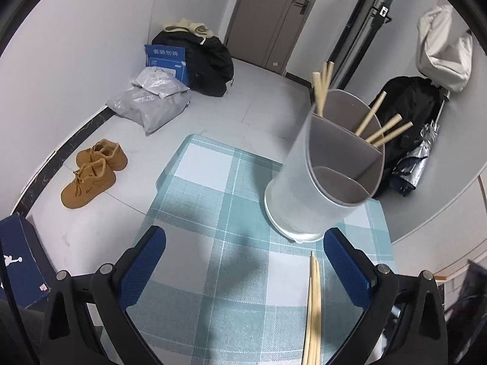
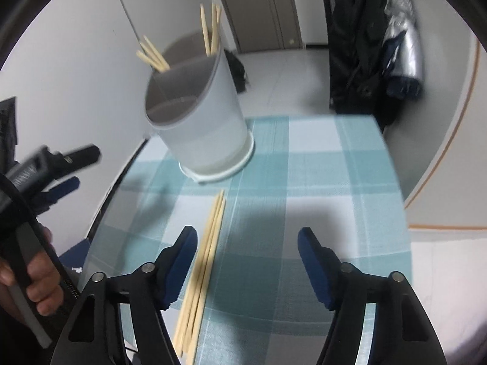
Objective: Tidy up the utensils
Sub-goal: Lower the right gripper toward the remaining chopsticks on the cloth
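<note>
A grey divided utensil holder [image 1: 322, 176] stands on the teal checked tablecloth [image 1: 213, 213], with several wooden chopsticks [image 1: 383, 127] upright in its far compartments; its near compartment looks empty. It also shows in the right wrist view [image 2: 201, 121]. A few loose chopsticks [image 1: 313, 310] lie on the cloth in front of it, also in the right wrist view [image 2: 204, 273]. My left gripper [image 1: 243, 258] is open and empty, the loose chopsticks just inside its right finger. My right gripper [image 2: 248, 255] is open and empty, the chopsticks beside its left finger. The left gripper [image 2: 61, 167] shows at the left of the right wrist view.
The small table ends close around the cloth. On the floor are tan shoes [image 1: 91, 173], grey parcels [image 1: 152, 103], a blue box [image 1: 21, 258] and a black bag [image 1: 210, 67]. Dark coats and a folded umbrella [image 2: 401, 48] hang at the right.
</note>
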The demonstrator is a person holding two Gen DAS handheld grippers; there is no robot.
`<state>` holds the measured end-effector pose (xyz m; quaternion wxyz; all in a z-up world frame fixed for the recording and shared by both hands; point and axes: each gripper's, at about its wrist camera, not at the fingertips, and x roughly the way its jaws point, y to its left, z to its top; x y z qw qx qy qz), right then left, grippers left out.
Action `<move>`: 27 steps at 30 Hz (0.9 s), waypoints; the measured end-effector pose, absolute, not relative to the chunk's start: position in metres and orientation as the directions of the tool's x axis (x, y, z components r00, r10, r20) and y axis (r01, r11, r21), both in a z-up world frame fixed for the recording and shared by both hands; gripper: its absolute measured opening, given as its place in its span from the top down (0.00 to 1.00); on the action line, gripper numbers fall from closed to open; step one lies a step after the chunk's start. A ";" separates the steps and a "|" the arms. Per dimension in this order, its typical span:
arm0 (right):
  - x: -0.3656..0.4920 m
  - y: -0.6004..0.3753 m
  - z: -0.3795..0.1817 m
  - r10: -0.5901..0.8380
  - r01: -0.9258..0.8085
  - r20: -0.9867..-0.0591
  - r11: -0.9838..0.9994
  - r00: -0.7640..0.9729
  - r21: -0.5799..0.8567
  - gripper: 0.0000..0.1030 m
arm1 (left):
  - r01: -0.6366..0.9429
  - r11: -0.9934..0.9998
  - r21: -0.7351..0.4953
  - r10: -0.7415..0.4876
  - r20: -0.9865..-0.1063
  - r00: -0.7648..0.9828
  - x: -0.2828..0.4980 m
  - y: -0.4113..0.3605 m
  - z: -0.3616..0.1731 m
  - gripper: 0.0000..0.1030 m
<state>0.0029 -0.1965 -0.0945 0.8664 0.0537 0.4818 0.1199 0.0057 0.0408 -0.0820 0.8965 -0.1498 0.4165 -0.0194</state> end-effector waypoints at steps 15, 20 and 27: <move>0.043 -0.154 -0.142 0.200 -0.175 -0.897 0.975 0.394 0.140 0.72 | -0.125 0.952 -0.279 -0.147 -0.775 0.615 0.015 0.060 -0.091 0.01; 0.044 -0.146 -0.145 0.186 -0.212 -0.904 0.971 0.384 0.109 0.78 | -0.115 0.950 -0.291 -0.158 -0.762 0.628 0.013 0.063 -0.089 0.01; 0.051 -0.138 -0.145 0.137 -0.231 -0.918 0.972 0.371 0.051 0.80 | -0.134 0.943 -0.304 -0.157 -0.762 0.628 0.015 0.071 -0.089 0.01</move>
